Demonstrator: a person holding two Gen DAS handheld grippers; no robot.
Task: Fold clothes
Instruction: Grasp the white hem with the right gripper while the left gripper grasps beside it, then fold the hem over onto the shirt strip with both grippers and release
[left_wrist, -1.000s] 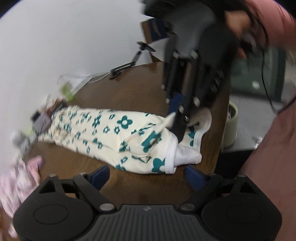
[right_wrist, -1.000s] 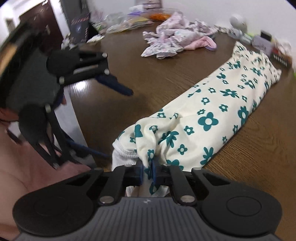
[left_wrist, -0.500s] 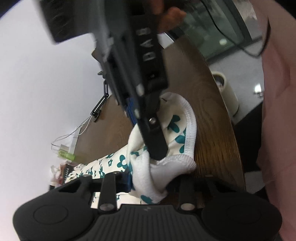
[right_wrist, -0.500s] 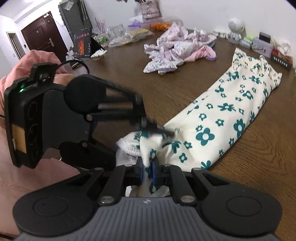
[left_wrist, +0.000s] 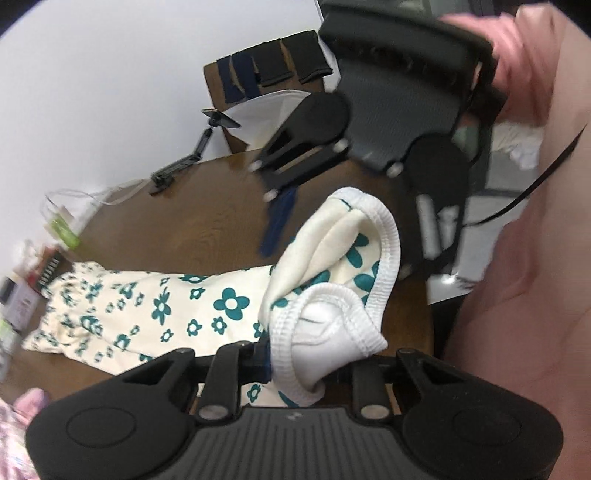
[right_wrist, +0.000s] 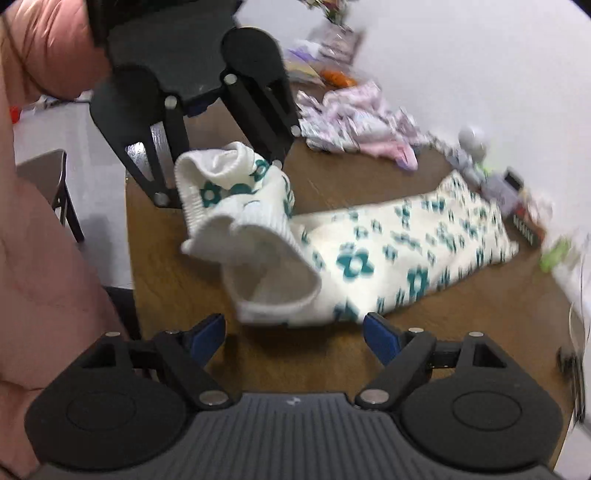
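Note:
A cream garment with teal flowers lies stretched along the brown table. My left gripper is shut on its white ribbed hem and lifts that end off the table. In the right wrist view the same garment shows, with its raised hem hanging from the left gripper. My right gripper is open and empty, just in front of the hem. It also shows in the left wrist view, above the cloth.
A pile of pink and white clothes lies at the far side of the table. Small boxes and bottles stand by the wall. A phone stand and cables lie near the table's edge. A chair stands behind.
My right gripper has let go of the hem, opened and pulled back. My left gripper has closed on the hem and now holds it up.

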